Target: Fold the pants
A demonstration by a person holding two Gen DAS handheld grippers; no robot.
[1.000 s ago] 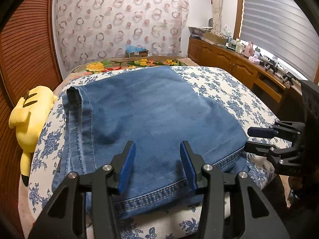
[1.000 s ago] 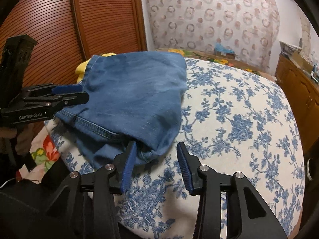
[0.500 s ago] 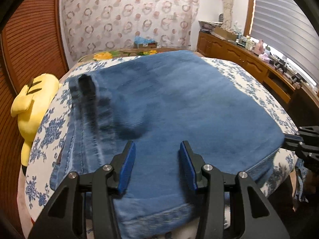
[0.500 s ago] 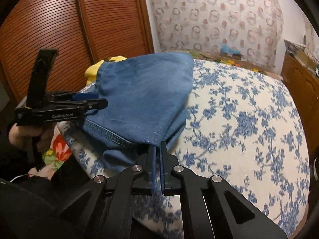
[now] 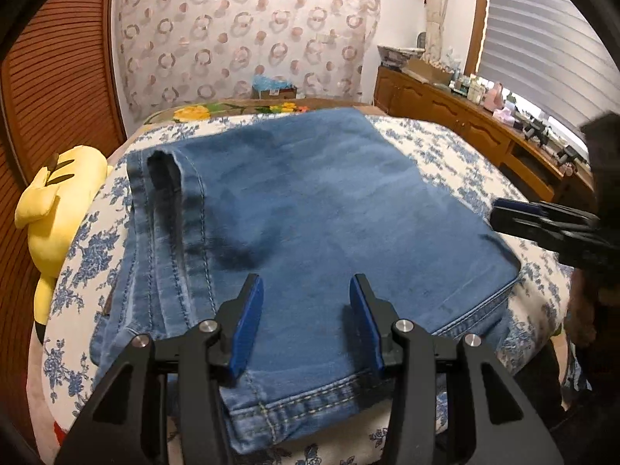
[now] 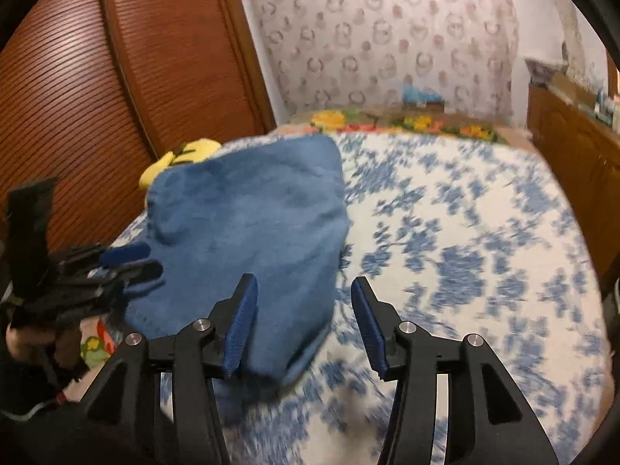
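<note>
Between the spread blue pads of the left gripper [image 5: 306, 323] lay the near hem of the folded jeans [image 5: 310, 209], the jaws wide and holding nothing, hovering directly over the denim. The right gripper [image 6: 304, 323] was also wide and empty, poised above the jeans' near right corner, with bare floral bedspread [image 6: 465, 232] beyond it. The jeans sat as a folded blue rectangle on the bed, toward its left side, their long axis running away from both tools toward the far wall. A rolled cuff showed along the left edge, close to a yellow plush toy [image 5: 58, 209]. The left gripper looked nearer the middle of the cloth; the right one stood at its edge. Compared with half a second before, the right gripper, then pinched closed on the corner, had let go and opened. The right-hand view was blurred, suggesting motion. The fold appeared nearly finished.
</note>
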